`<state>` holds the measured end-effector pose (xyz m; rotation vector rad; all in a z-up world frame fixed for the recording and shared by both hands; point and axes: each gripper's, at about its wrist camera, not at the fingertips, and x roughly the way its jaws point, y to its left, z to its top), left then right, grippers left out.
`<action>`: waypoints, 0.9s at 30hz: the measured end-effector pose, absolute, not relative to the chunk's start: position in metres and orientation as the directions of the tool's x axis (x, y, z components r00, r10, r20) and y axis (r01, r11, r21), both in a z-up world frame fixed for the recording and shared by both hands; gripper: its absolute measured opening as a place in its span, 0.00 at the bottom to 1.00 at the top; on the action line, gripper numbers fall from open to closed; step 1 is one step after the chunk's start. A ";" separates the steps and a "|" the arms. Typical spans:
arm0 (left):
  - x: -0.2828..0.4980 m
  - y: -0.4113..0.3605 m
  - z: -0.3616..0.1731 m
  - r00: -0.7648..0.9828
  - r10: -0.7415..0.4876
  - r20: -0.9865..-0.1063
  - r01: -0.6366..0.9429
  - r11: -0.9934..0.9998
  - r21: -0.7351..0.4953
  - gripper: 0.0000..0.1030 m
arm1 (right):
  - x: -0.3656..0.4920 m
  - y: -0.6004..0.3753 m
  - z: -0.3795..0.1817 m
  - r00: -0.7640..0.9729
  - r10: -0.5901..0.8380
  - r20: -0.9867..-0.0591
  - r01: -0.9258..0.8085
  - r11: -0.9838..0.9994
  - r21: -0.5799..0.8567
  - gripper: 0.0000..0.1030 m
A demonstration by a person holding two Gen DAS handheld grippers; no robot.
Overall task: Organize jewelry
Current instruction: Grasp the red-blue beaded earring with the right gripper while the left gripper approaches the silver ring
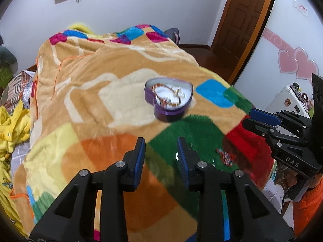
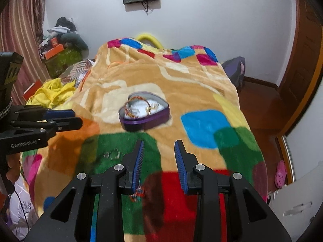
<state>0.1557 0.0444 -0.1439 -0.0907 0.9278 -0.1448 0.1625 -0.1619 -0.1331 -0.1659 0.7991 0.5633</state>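
Observation:
A purple heart-shaped box (image 1: 168, 100) lies open on the patchwork blanket (image 1: 90, 92), holding beaded bracelets on a white lining; it also shows in the right wrist view (image 2: 144, 114). My left gripper (image 1: 161, 151) is open and empty, above the blanket and short of the box. My right gripper (image 2: 159, 155) is open and empty, also short of the box. A small beaded bracelet (image 1: 226, 156) lies on the red patch; in the right wrist view it (image 2: 138, 194) sits just below my left finger. A clear ring-like piece (image 2: 112, 154) lies on the green patch.
The blanket (image 2: 201, 92) covers a bed. Yellow cloth (image 2: 50, 92) and piled boxes (image 2: 60, 58) lie at the left. A wooden door (image 1: 246, 14) and wood floor (image 2: 258, 104) are at the right. A white case (image 1: 290, 100) stands by the wall.

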 end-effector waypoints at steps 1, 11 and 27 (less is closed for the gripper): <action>0.153 0.045 -0.148 0.584 -0.163 -0.795 0.081 0.986 -0.143 0.31 | 0.161 -0.163 -0.137 0.552 0.411 -0.725 -0.534 0.843 0.071 0.27; 0.132 0.043 -0.176 0.533 -0.160 -0.831 0.068 0.987 -0.146 0.31 | 0.151 -0.155 -0.177 0.470 0.402 -0.786 -0.545 0.833 0.101 0.27; 0.137 0.031 -0.184 0.520 -0.195 -0.831 0.095 0.981 -0.171 0.31 | 0.149 -0.155 -0.179 0.438 0.473 -0.765 -0.598 0.788 0.144 0.07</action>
